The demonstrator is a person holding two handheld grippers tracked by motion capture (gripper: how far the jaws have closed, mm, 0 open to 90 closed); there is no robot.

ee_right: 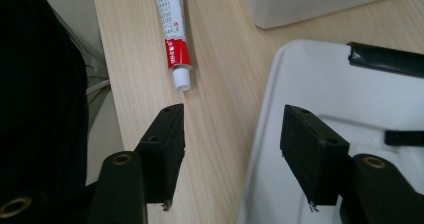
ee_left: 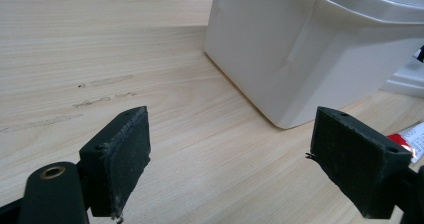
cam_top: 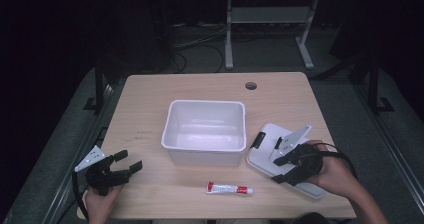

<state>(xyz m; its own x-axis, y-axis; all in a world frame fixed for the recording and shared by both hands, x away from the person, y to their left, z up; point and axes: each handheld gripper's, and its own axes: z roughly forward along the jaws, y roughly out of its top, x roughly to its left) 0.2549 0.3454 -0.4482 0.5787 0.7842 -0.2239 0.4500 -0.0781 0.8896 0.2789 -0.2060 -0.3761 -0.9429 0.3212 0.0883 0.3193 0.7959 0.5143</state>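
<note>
A red-and-white tube (cam_top: pixel 229 188) lay on the wooden table (cam_top: pixel 150 114), ahead of the right gripper (cam_top: pixel 282 169), whose jaws were spread wide and empty, straddling the edge of a flat white lid (cam_top: pixel 270 134). The left gripper (cam_top: pixel 128 162), also wide and empty, faced a white bin (cam_top: pixel 205 154) just beyond it

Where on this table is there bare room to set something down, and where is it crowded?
Free: the far strip between the bin and the cable hole, and the left side between bin and left gripper. Crowded: the near right, where tube, lid and right gripper sit close together.
</note>
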